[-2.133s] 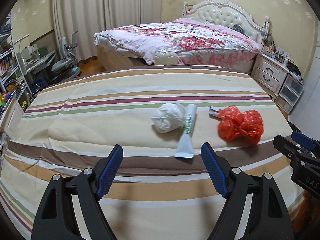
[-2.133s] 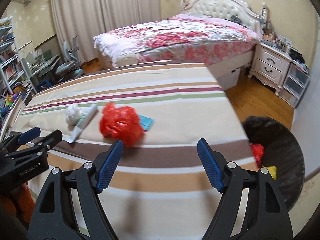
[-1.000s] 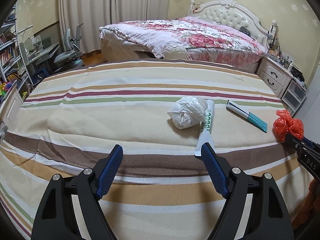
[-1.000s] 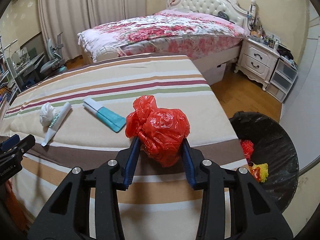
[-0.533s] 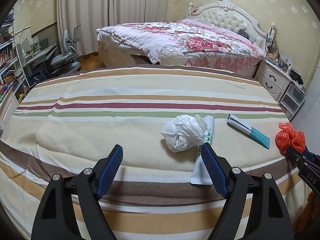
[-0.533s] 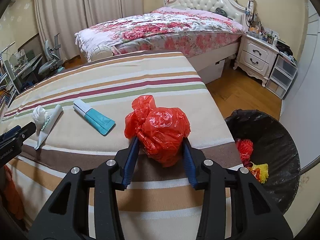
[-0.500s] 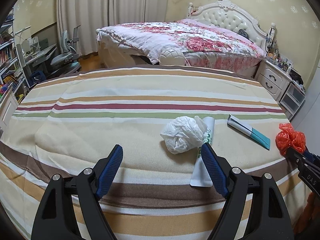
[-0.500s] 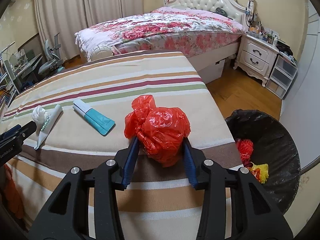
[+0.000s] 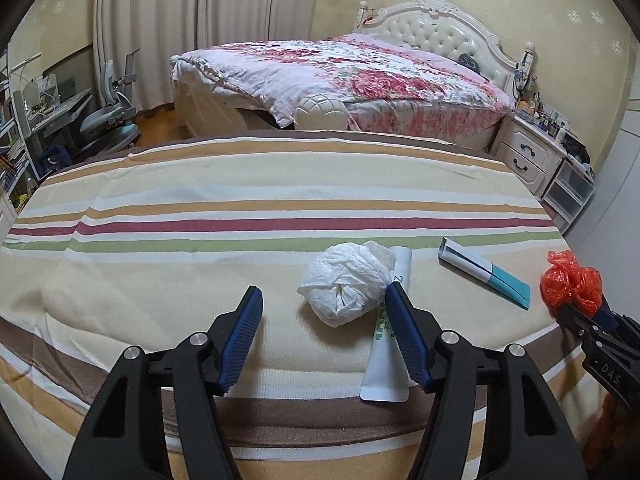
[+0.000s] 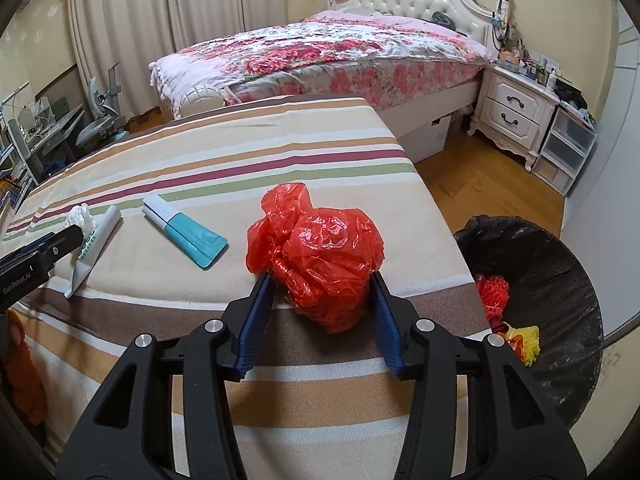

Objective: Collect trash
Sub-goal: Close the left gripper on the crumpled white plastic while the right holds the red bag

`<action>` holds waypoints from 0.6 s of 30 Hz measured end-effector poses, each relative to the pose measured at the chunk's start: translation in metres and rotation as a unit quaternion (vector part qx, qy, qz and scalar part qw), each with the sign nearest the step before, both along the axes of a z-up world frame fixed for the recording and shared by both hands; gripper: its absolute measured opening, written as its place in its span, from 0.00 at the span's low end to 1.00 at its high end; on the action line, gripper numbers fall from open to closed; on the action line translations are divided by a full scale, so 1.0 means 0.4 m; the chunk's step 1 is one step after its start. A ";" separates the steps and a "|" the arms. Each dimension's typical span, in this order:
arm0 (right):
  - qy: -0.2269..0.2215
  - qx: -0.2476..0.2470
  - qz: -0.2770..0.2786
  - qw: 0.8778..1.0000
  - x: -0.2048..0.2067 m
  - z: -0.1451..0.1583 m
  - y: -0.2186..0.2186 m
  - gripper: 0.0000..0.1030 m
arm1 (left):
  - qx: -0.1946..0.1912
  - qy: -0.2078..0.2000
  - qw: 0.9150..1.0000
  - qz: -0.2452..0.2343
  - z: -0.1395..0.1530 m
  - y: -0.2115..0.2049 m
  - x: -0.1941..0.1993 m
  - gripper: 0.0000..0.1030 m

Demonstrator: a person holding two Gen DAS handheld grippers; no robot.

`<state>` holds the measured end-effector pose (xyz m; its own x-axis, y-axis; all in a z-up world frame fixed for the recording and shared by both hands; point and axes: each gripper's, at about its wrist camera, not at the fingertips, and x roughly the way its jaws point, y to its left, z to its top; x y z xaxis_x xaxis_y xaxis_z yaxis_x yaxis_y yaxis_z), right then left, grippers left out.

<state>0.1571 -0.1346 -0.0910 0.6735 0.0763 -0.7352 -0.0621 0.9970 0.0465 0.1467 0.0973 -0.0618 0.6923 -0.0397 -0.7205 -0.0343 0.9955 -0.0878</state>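
Since the earlier frames, the left gripper [image 9: 322, 334] has come forward over the striped bedspread [image 9: 200, 200], so the crumpled white paper ball [image 9: 344, 284] that sat further up the frame now lies low and centre in the left wrist view, just ahead of the blue pads. Its jaws are closing and have narrowed from their wider stance. The ball sits between the two fingers, nearer the right one, but the pads do not appear to press on it. This looks like the start of a grasp.

A white squeeze tube with green print [image 9: 390, 328] lies just beside the ball on its right, partly hidden behind the right finger. The closeness may be a nuisance, since the closing finger could catch the tube as well. A white and teal flat box [image 9: 484, 272] rests well apart, toward the right of the frame.

In the right wrist view, the right gripper [image 10: 322, 312] holds a bunched red plastic bag [image 10: 320, 256] at the centre of the frame. Its jaws are opening, though the pads seem to touch the bag's sides. The bag hangs over the bedspread's near edge, not over the black-lined trash bin [image 10: 560, 264] at the lower right, which already contains red and yellow scraps. Letting go here would probably drop the bag short of the bin.

A flowered bed [image 10: 320, 52] fills the background.
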 end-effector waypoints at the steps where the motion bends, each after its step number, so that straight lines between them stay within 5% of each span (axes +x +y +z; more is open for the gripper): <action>1: 0.000 -0.001 0.000 1.000 0.000 -0.001 0.000 0.46 | 0.003 -0.001 1.000 -0.004 -0.001 -0.005 0.000 0.56; 5: 0.000 0.000 0.000 1.000 0.000 -0.002 0.001 0.46 | 0.009 0.002 1.000 -0.017 -0.005 -0.016 0.002 0.38; 18: 0.000 -0.001 -0.001 1.000 -0.001 -0.003 0.000 0.44 | 0.006 -0.003 1.000 -0.010 0.001 -0.007 -0.007 0.28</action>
<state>0.1566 -0.1345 -0.0921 0.6739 0.0731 -0.7352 -0.0602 0.9972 0.0439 0.1441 0.0944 -0.0614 0.6963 -0.0447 -0.7163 -0.0140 0.9970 -0.0758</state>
